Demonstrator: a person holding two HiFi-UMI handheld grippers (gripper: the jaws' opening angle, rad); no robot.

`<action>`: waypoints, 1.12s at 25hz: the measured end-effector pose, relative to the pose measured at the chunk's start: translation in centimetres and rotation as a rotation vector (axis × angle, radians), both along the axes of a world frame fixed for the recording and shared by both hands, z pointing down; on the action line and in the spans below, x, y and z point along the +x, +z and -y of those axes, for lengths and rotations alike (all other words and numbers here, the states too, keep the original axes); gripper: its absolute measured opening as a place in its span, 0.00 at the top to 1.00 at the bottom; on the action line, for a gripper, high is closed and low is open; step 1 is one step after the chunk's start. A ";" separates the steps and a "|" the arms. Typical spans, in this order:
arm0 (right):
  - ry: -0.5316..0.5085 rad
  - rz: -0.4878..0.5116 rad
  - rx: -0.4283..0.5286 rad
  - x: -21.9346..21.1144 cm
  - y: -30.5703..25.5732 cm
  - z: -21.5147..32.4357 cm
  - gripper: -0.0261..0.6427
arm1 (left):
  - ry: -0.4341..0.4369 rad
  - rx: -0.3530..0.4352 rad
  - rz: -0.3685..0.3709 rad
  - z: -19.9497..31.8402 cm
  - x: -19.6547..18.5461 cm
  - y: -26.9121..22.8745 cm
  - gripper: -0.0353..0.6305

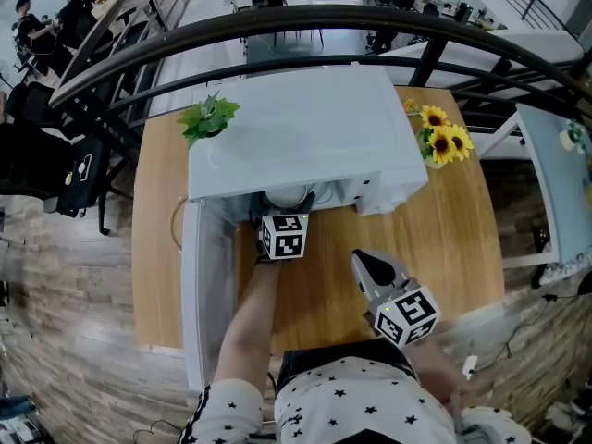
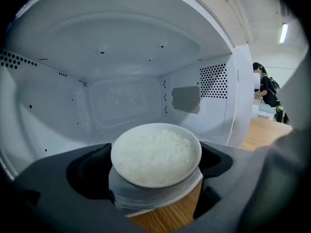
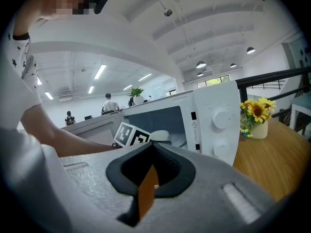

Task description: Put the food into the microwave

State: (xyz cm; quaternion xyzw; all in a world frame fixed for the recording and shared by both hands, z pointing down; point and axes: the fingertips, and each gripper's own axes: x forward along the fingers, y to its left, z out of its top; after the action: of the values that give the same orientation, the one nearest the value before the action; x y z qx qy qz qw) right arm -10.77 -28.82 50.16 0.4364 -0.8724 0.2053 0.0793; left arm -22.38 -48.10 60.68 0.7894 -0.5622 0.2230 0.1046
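Observation:
A white bowl of rice (image 2: pixel 155 152) sits between the jaws of my left gripper (image 2: pixel 153 168), which is shut on it. The bowl hangs at the mouth of the open white microwave (image 1: pixel 305 128), with its bare cavity (image 2: pixel 121 96) straight ahead and the wooden table showing just below the bowl. In the head view the left gripper (image 1: pixel 282 209) reaches into the opening under the microwave's top, and the bowl (image 1: pixel 285 196) is partly hidden by that top. My right gripper (image 1: pixel 363 263) hovers over the table in front of the microwave, shut and holding nothing.
The microwave door (image 1: pixel 199 285) swings open to the left of my left arm. A small green plant (image 1: pixel 209 117) stands at the table's far left and a sunflower vase (image 1: pixel 442 142) at its far right. The microwave's knob panel (image 3: pixel 221 125) faces the right gripper. A black railing (image 1: pixel 305 40) runs behind the table.

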 end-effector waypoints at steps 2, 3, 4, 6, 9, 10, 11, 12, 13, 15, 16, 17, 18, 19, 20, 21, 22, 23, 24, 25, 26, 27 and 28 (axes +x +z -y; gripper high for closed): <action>-0.009 0.002 0.003 -0.2 -0.1 -0.1 0.95 | 0.004 0.004 -0.002 -0.3 0.1 -0.3 0.17; -0.014 0.003 0.005 -0.3 -0.2 -0.2 0.95 | 0.003 0.007 -0.005 -0.5 0.1 -0.5 0.17; -0.017 0.005 0.007 -0.4 -0.3 -0.2 0.95 | 0.000 0.011 -0.010 -0.7 0.1 -0.7 0.17; -0.023 0.007 0.013 -0.4 -0.4 -0.3 0.95 | -0.010 0.019 -0.026 -1.1 0.1 -1.1 0.17; -0.032 0.014 0.019 -0.3 -0.6 -0.5 0.95 | -0.021 0.025 -0.042 -2.0 0.0 -1.8 0.18; -0.035 0.018 0.020 -0.3 -0.6 -0.6 0.95 | -0.026 0.027 -0.044 -2.4 0.0 -1.9 0.17; -0.039 0.021 0.020 -0.3 -0.5 -0.7 0.95 | -0.032 0.030 -0.048 -2.7 -0.1 -2.2 0.17; -0.043 0.024 0.021 -0.3 -0.5 -0.9 0.95 | -0.040 0.031 -0.054 -3.1 -0.2 -2.4 0.17; -0.048 0.027 0.021 -0.3 -0.5 -1.1 0.95 | -0.049 0.033 -0.061 -3.4 -0.2 -2.6 0.18; -0.060 0.030 0.023 -0.3 -0.5 -1.5 0.95 | -0.064 0.038 -0.074 -4.2 -0.4 -3.1 0.18; -0.066 0.030 0.025 -0.2 -0.6 -1.7 0.95 | -0.069 0.039 -0.079 -4.7 -0.4 -3.3 0.18; -0.071 0.030 0.028 -0.1 -0.7 -1.9 0.95 | -0.073 0.037 -0.085 -5.2 -0.4 -3.4 0.18; -0.075 0.030 0.032 0.1 -0.9 -2.1 0.95 | -0.076 0.034 -0.092 -5.9 -0.3 -3.6 0.18; -0.079 0.030 0.036 0.3 -1.1 -2.2 0.95 | -0.082 0.032 -0.098 -6.5 -0.2 -3.8 0.18; -0.082 0.030 0.040 0.6 -1.3 -2.4 0.95 | -0.092 0.031 -0.104 -7.3 -0.1 -3.9 0.18; -0.086 0.030 0.043 0.8 -1.5 -2.6 0.95 | -0.110 0.034 -0.108 -8.0 -0.1 -4.0 0.21; -0.091 0.029 0.047 1.1 -1.6 -2.7 0.95 | -0.131 0.036 -0.114 -8.7 -0.2 -4.0 0.27; -0.096 0.027 0.052 1.3 -1.8 -3.0 0.95 | -0.152 0.035 -0.122 -9.4 -0.3 -4.0 0.37; -0.100 0.025 0.055 1.5 -1.9 -3.2 0.95 | -0.168 0.032 -0.134 -10.2 -0.3 -4.1 0.42; -0.102 0.024 0.059 1.7 -2.1 -3.5 0.95 | -0.179 0.029 -0.146 -10.9 -0.2 -4.3 0.43; -0.104 0.023 0.061 2.0 -2.2 -3.8 0.95 | -0.188 0.032 -0.155 -11.7 0.0 -4.5 0.47; -0.105 0.022 0.064 2.2 -2.3 -4.1 0.95 | -0.199 0.038 -0.159 -12.5 0.1 -4.8 0.51; -0.107 0.022 0.066 2.5 -2.4 -4.5 0.95 | -0.212 0.045 -0.160 -13.3 0.2 -5.1 0.55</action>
State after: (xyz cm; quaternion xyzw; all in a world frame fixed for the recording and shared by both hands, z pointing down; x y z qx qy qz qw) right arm -8.23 -24.32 47.72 0.3891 -0.9017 0.1766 0.0660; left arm -22.13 -34.82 55.56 0.7430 -0.6372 0.1343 0.1544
